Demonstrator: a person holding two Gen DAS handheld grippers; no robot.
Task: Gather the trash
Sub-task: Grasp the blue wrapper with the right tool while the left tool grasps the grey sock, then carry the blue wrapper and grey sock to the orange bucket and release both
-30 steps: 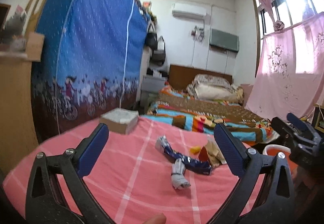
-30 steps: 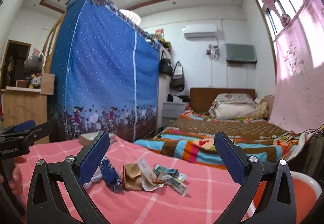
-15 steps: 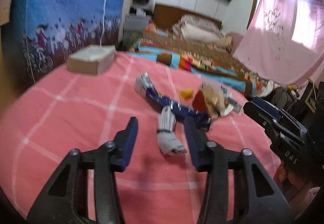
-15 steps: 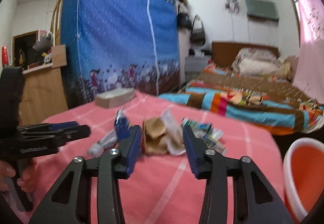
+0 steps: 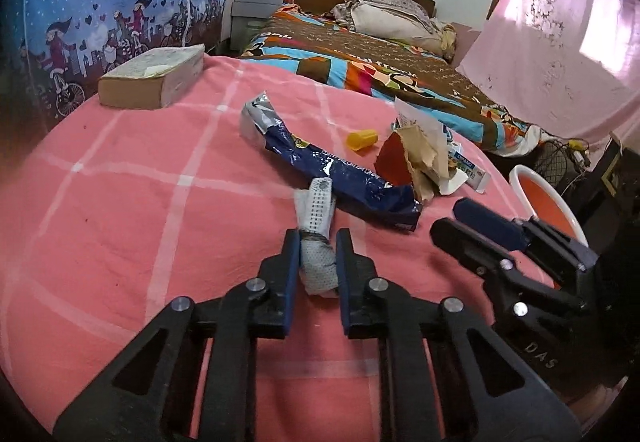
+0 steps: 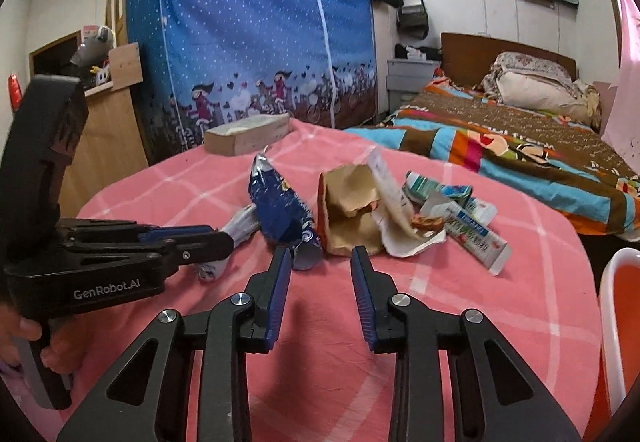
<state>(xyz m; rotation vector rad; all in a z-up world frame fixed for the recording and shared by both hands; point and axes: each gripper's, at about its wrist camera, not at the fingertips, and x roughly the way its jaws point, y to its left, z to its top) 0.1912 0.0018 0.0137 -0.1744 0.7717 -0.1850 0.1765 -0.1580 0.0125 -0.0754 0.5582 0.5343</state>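
Observation:
On the pink checked tablecloth [image 5: 120,182] lies a heap of trash. My left gripper [image 5: 318,238] has a crumpled grey-white wrapper [image 5: 316,210] between its closing jaws, and both pads touch it. A blue snack bag [image 5: 344,178], a brown paper bag [image 5: 412,158], a yellow cap [image 5: 362,139] and a toothpaste tube [image 5: 468,166] lie just beyond. My right gripper [image 6: 320,252] is closing with only cloth between its pads. Its tips stop just short of the blue snack bag [image 6: 280,210] and the brown paper bag [image 6: 348,210].
A flat cardboard box [image 5: 152,76] sits at the table's far left. An orange bin with a white rim [image 6: 616,322] stands off the table's right edge. A bed [image 5: 360,54] and a blue fabric wardrobe [image 6: 248,22] are behind. A hand [image 6: 24,330] holds the left gripper.
Both grippers tipped down toward the table and moved in on the trash. Their jaws went from wide open to narrow, the left pair now around the grey wrapper.

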